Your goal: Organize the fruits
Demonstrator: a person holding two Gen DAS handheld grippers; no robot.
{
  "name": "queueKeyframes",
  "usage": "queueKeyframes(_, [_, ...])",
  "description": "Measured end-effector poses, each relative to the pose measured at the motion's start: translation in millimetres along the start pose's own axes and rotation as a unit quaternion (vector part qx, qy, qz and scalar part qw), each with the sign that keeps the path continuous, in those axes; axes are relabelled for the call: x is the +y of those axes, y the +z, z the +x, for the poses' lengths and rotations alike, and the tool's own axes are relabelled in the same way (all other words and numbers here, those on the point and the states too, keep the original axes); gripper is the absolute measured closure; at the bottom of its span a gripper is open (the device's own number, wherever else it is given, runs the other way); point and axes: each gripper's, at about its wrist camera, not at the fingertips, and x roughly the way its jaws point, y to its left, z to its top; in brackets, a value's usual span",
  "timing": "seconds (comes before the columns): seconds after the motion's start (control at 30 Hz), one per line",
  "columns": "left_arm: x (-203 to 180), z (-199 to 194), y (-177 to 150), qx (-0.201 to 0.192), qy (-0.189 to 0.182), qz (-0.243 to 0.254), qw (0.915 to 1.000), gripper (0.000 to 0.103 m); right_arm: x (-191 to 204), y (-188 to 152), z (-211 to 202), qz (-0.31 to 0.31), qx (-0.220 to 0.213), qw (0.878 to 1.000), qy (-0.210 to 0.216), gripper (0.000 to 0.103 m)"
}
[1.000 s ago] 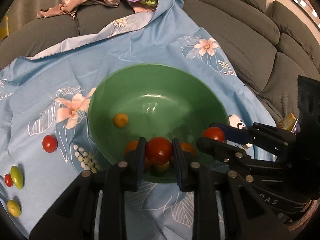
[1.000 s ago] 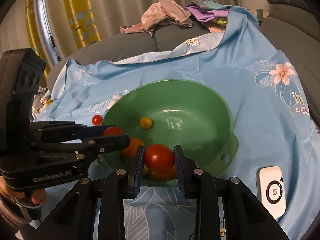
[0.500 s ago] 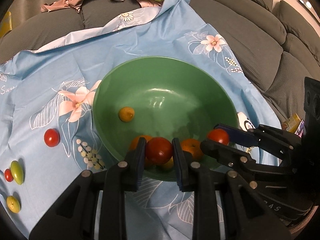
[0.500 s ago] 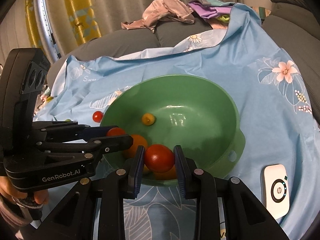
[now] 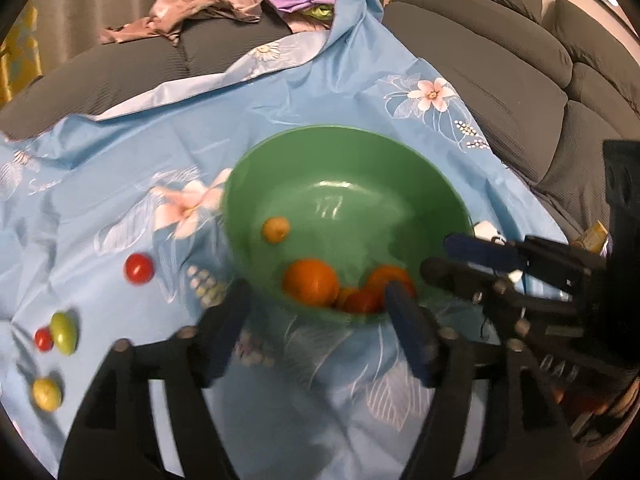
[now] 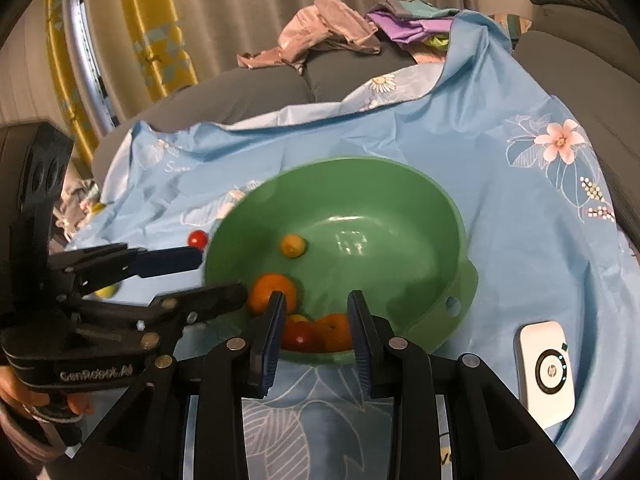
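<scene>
Both grippers released since last frame: tomatoes now in green bowl [image 5: 400,168].
Left gripper [image 5: 316,320] and right gripper [image 6: 316,330] spread wide, empty, at near rim; red tomato [image 6: 300,338] lies beside oranges [image 5: 311,282]; another tomato [image 5: 139,269] on blue cloth [image 5: 160,140].

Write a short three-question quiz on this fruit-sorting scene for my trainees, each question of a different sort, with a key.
1. True or false: the left gripper is clamped on a tomato.
2. Multiple choice: where does the white device lie? A) inside the green bowl B) on the blue cloth beside the bowl C) on the sofa cushion
3. Fill in: the red tomato outside the bowl lies on the bowl's ____ side in the left wrist view.

Key
1. False: both grippers are open, with the right gripper empty too.
2. B
3. left
</scene>
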Motion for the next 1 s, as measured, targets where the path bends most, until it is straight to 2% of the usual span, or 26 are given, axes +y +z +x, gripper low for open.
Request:
queueKeyframes(0.17, [15, -23, -40, 0.013, 0.014, -0.02, 0.9996, 0.024, 14, -11, -5, 0.0, 0.014, 1.0, 0.023, 0.071])
queueKeyframes(0.27, [28, -35, -72, 0.037, 0.026, -0.038, 0.9983, 0.019, 28, -17, -7, -0.014, 0.025, 0.999, 0.036, 0.071])
queueKeyframes(0.43, [57, -52, -123, 0.084, 0.059, -0.088, 0.9909, 0.016, 62, -30, -5, -0.045, 0.045, 0.996, 0.063, 0.071])
queueKeyframes(0.57, [77, -71, -150, 0.093, 0.077, -0.125, 0.9849, 0.015, 90, -41, -2, -0.075, 0.065, 0.991, 0.086, 0.071])
queueKeyframes(0.77, [94, -92, -167, 0.088, 0.096, -0.167, 0.9774, 0.01, 120, -51, -4, -0.111, 0.075, 0.985, 0.108, 0.071])
queueKeyframes(1.0, [82, -99, -166, 0.079, 0.086, -0.153, 0.9813, 0.008, 132, -56, -8, -0.123, 0.078, 0.983, 0.115, 0.071])
